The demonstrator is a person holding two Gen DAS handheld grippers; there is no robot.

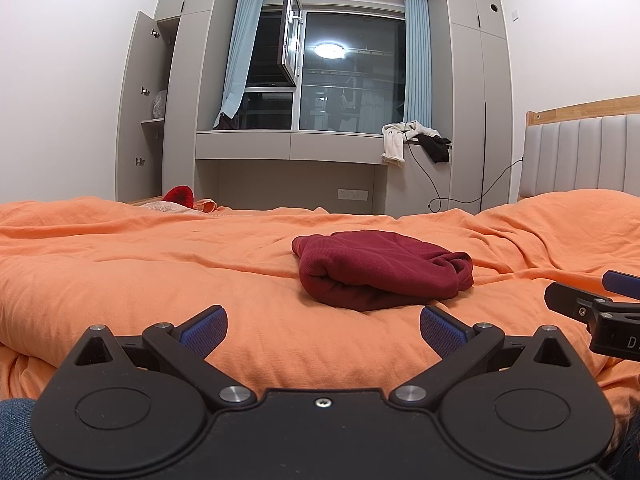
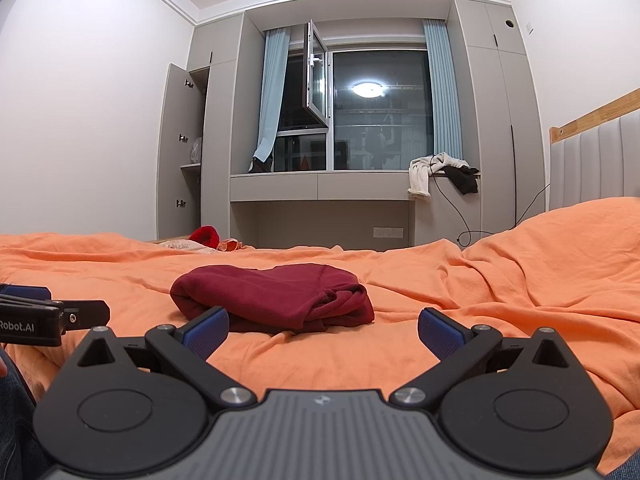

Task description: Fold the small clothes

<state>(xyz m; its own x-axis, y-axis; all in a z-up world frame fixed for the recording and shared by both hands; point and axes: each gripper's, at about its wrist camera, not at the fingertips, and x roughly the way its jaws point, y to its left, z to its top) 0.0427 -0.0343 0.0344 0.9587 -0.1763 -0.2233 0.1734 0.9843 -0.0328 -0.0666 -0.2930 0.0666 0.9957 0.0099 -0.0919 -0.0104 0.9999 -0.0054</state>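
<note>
My left gripper (image 1: 323,330) hung low over the bed with its blue-padded fingers (image 1: 204,330) spread wide and nothing between them. My right gripper (image 2: 323,330) was released as well, jaws apart and empty, held beside the left one at about the same height. The dark red garment (image 1: 380,270) lay folded into a compact bundle on the orange bedspread (image 1: 120,264), just ahead of both grippers and touching neither; seen from the right wrist its near edge sat close behind my left-hand pad (image 2: 206,330). Beyond the bed stood grey wardrobes (image 1: 476,92), one door open, and a dark window (image 1: 352,76) with pale blue curtains (image 1: 416,60).
</note>
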